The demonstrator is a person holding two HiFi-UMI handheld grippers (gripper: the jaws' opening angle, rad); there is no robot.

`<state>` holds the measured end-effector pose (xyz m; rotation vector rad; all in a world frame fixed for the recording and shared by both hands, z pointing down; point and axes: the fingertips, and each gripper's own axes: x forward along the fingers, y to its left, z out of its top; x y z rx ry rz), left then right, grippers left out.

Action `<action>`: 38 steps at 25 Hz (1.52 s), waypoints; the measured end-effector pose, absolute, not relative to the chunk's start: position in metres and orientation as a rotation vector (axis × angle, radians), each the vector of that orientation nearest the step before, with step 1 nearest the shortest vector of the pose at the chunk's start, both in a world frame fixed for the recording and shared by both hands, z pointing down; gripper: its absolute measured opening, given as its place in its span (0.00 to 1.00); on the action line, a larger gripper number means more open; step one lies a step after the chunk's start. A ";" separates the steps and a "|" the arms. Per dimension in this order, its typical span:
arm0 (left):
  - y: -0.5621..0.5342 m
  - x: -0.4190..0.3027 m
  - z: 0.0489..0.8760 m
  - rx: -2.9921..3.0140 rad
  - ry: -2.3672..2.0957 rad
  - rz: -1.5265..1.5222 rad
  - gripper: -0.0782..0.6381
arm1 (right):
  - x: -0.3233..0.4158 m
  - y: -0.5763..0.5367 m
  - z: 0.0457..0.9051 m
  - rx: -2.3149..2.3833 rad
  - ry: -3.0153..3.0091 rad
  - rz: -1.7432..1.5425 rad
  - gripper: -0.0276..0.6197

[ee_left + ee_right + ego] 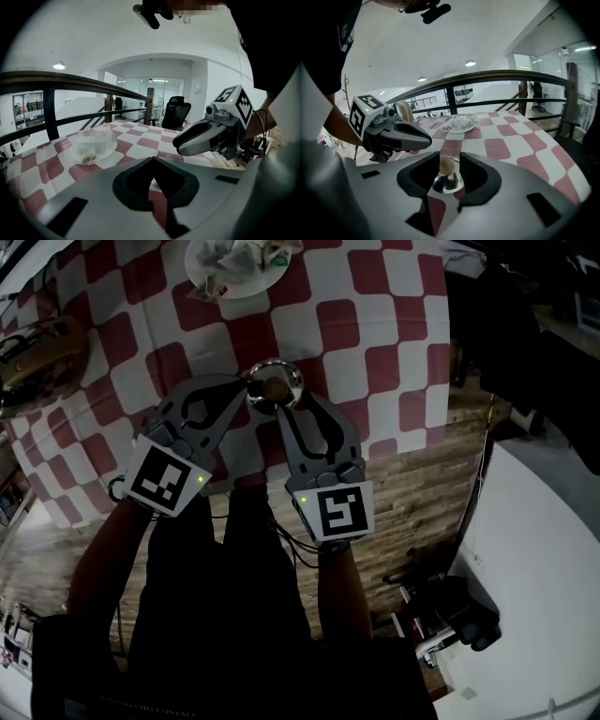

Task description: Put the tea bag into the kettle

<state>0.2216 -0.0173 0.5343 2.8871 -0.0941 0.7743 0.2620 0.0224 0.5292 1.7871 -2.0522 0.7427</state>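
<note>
The kettle (pixel 274 382), shiny metal with a wooden knob on its lid, stands near the front edge of the red-and-white checked table (pixel 375 324). My right gripper (pixel 296 403) hangs just in front of it, jaws open. In the right gripper view the knob (pixel 446 166) shows through the gap, and the pads do not touch it. My left gripper (pixel 246 386) is beside the kettle's left, its tips together with nothing between them. The tea bags lie on a white plate (pixel 234 268) at the table's far side, also in the right gripper view (pixel 459 124).
A dark railing (pixel 497 77) runs behind the table. A round wooden object (pixel 37 357) lies at the table's left edge. Wood floor (pixel 422 493) lies under the front edge. A black office chair (pixel 178 111) stands beyond the table.
</note>
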 end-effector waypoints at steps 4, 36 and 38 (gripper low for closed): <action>-0.019 0.218 0.544 2.881 -0.095 0.782 0.12 | 0.253 0.019 0.536 1.768 -2.065 0.745 0.26; -0.028 0.180 0.555 2.839 -0.189 0.754 0.12 | 0.242 0.008 0.555 1.727 -1.994 0.678 0.22; -0.028 0.181 0.554 2.840 -0.188 0.755 0.12 | 0.242 0.008 0.555 1.727 -1.989 0.673 0.21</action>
